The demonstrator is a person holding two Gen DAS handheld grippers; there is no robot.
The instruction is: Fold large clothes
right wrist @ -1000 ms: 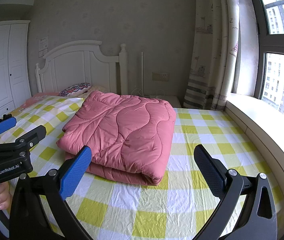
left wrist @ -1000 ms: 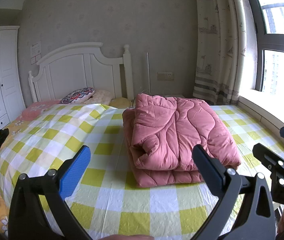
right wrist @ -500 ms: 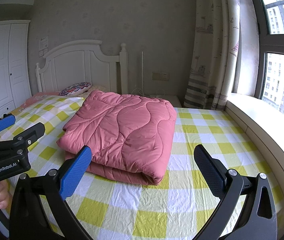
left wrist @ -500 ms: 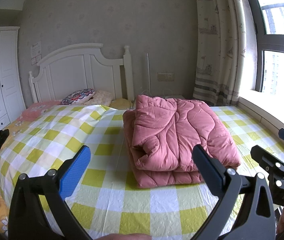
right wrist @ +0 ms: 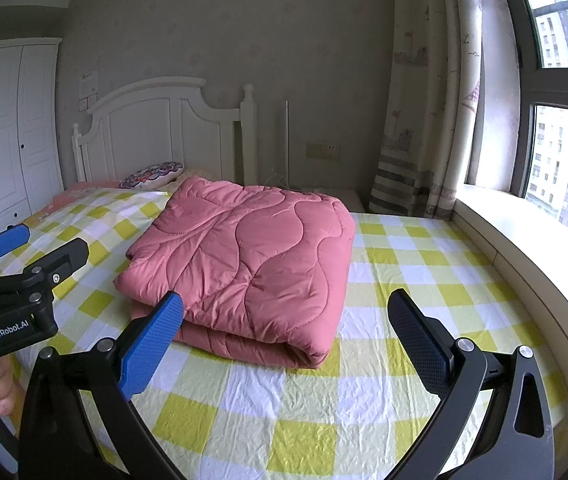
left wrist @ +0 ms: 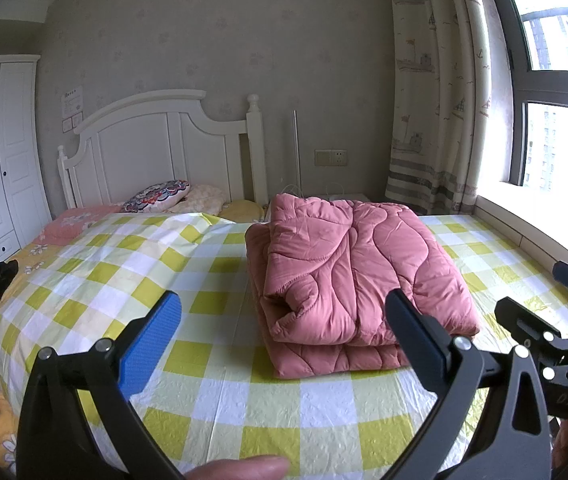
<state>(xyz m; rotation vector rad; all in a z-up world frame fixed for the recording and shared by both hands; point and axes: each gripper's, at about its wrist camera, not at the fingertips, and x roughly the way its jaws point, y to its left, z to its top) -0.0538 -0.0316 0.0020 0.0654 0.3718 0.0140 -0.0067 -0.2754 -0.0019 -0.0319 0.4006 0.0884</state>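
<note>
Pink quilt lies folded on checked bedsheet. My left gripper spread wide, empty, above sheet. My right gripper likewise, touching nothing.

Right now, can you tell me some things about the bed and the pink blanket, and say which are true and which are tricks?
1. The puffy pink quilted blanket is folded into a stack. True.
2. It lies on a blue striped sheet. False: the bed sheet is yellow-and-white checked.
3. The left gripper has its jaws open and empty. True.
4. The right gripper is squeezing the blanket. False: its jaws are open, holding nothing.
5. A patterned pillow sits near the white headboard. True.
</note>
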